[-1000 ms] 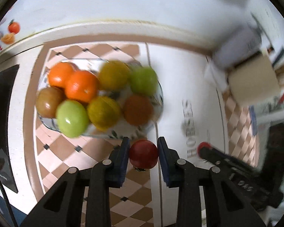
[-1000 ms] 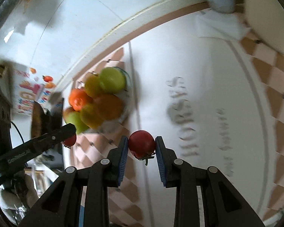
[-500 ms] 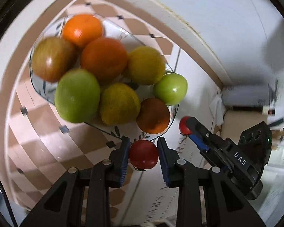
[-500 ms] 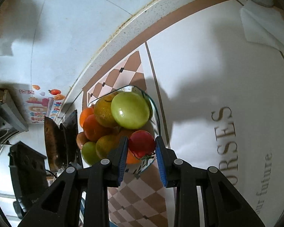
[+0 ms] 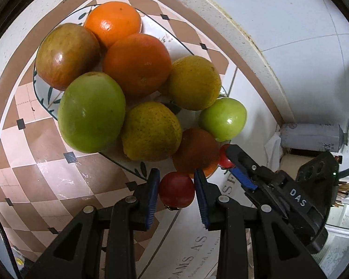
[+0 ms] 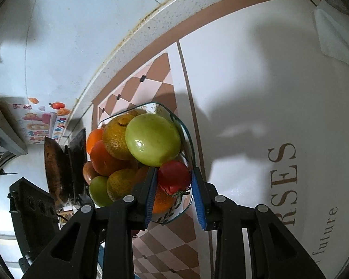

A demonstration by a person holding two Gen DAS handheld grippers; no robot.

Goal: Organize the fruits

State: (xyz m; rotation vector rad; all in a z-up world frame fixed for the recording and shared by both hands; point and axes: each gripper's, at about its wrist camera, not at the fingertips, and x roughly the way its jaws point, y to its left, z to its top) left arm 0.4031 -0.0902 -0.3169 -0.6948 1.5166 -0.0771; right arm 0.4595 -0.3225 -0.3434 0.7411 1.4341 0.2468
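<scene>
Checkered desk (image 5: pixel 48 162) carries a heaped fruit bowl (image 6: pixel 188 139), so both tongs, left tongs (image 5: pixel 176 191) and right tongs (image 6: pixel 173 181), each pinching a red tomato, left tomato (image 5: pixel 176 192) and right tomato (image 6: pixel 173 177), hover at its rim, probably seeking gaps.

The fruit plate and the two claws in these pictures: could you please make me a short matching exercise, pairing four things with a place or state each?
Things:
1. left claw
2. right claw
3. small green apple
4. plate

Places or states:
A. at the plate's rim, next to the right claw's tip
B. shut on a red tomato just outside the plate's rim
C. piled with fruit on the tablecloth
D. shut on a red tomato over the plate, under the green apple

Pairs: 1-B, 2-D, 3-A, 4-C
</scene>
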